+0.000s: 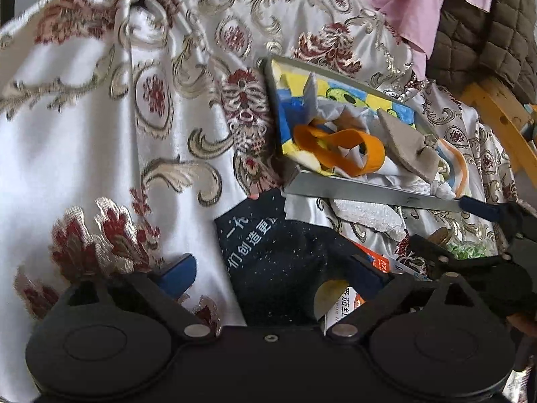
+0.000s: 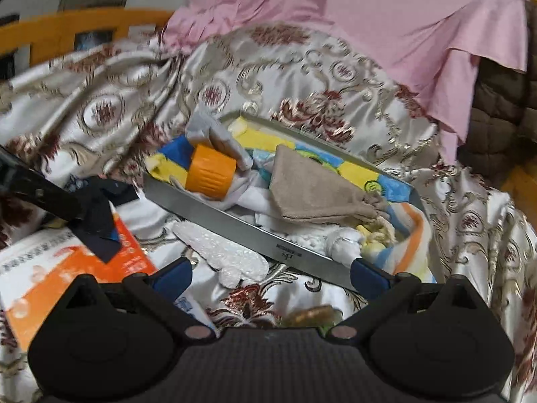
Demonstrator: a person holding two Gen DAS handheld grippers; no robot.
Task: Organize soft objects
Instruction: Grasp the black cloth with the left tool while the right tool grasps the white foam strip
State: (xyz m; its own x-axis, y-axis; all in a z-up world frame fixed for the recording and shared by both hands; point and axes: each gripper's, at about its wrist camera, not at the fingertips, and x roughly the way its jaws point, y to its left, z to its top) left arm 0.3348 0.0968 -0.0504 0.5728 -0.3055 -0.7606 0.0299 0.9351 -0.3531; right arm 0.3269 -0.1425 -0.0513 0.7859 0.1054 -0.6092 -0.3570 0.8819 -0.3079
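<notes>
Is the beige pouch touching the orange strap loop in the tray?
Apart. In the right wrist view, white cloth and tray bottom show between the beige pouch and the orange strap loop; the left wrist view agrees.

Glossy satin brocade cloth point(image 2: 302, 77), matt pink cloth point(image 2: 386, 23), brushed metal tray point(image 2: 235, 221), beige suede-like pouch point(image 2: 312, 188)

left wrist: close, angled down | right wrist: close, angled down | shared: metal tray point(image 1: 369, 191) point(image 2: 235, 225)
</notes>
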